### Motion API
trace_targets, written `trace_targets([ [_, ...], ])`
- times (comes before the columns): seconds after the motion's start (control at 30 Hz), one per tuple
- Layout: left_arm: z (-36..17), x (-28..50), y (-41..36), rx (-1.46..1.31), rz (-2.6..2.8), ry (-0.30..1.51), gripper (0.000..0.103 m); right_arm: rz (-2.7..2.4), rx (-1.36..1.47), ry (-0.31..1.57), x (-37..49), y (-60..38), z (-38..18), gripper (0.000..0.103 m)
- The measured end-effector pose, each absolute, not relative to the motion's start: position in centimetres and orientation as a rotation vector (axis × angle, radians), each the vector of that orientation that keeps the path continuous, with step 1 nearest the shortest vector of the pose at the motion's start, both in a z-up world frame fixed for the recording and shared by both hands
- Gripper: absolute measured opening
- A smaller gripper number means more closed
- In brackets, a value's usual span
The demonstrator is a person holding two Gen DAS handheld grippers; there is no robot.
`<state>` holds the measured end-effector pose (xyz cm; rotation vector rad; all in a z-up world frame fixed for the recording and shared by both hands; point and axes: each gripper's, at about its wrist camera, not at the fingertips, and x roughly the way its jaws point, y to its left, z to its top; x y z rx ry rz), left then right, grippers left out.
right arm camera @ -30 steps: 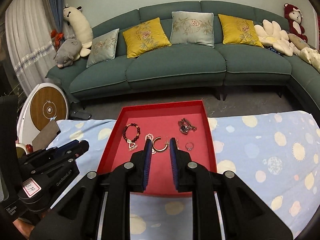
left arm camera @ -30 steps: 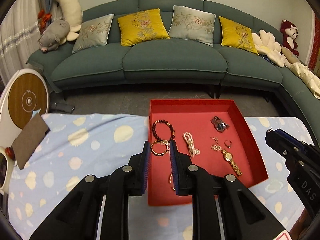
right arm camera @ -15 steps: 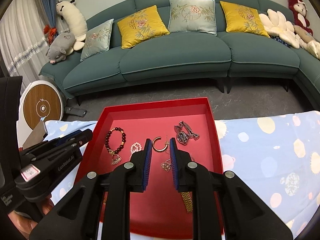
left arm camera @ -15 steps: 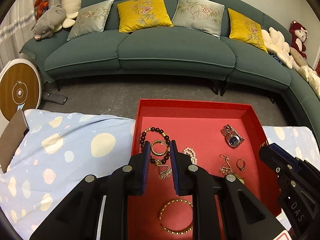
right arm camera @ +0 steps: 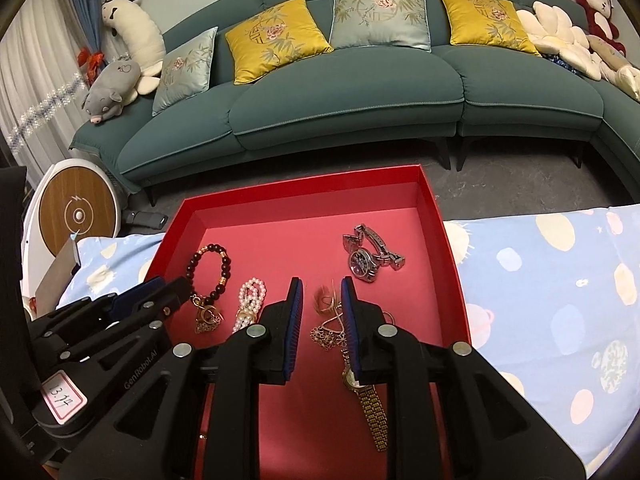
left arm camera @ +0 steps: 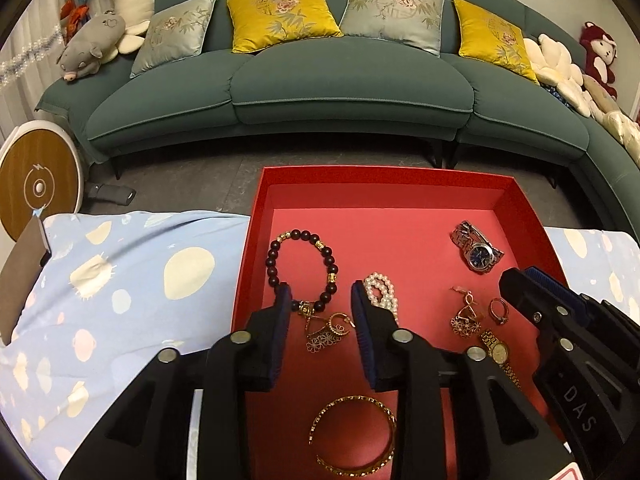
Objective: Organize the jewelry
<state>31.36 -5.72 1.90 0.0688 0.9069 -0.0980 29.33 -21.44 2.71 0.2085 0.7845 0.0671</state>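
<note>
A red tray (left arm camera: 384, 176) (right arm camera: 304, 188) holds several pieces of jewelry. My left gripper (left arm camera: 320, 294) is open over the tray, above a gold earring tangle (left arm camera: 326, 332) beside a dark bead bracelet (left arm camera: 302, 266) and a pearl bracelet (left arm camera: 382, 290). A gold bangle (left arm camera: 354, 436) lies near the front. My right gripper (right arm camera: 321, 286) is open and empty above gold earrings (right arm camera: 328, 320). A silver watch (right arm camera: 368, 258) (left arm camera: 478, 250) lies at the back right, a gold watch (right arm camera: 366, 396) at the front right. A ring (left arm camera: 498, 308) lies by the right gripper's fingers.
The tray sits on a blue spotted cloth (left arm camera: 120, 288) (right arm camera: 552, 280) on a table. A teal sofa (left arm camera: 340, 80) with cushions stands behind across a grey floor. A round wooden-faced device (left arm camera: 36, 188) and a brown card (left arm camera: 22, 276) are at the left.
Both grippers have moved forward and down over the tray. The left gripper's jaws have opened wider around the earring tangle; the right gripper's jaws have also spread.
</note>
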Motion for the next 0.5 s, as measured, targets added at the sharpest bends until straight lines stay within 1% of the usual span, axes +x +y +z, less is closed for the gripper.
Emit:
trace_targets([
  [0.07,2.2,31.2,-5.6,0.067,-0.090,0.897,0.042,0.062,0.209,0.776,29.3,-21.3,3.0,0.023],
  [0.1,2.4,31.1,-5.5,0.066,-0.088,0.894,0.043,0.059,0.212,0.769,29.2,-21.3,3.2,0.026],
  [0.13,2.7,31.1,-5.4,0.063,-0.085,0.890,0.043,0.056,0.216,0.764,29.0,-21.4,3.3,0.027],
  [0.27,4.5,30.5,-4.4,0.025,-0.074,0.880,0.043,0.048,0.249,0.738,28.2,-21.9,5.0,0.027],
  [0.4,7.6,29.0,-3.5,-0.010,-0.079,0.852,0.043,0.041,0.230,0.711,26.3,-21.9,7.8,0.027],
  [0.5,9.8,26.9,-3.3,-0.006,-0.085,0.827,0.043,0.036,0.203,0.688,24.1,-22.0,10.0,0.033],
])
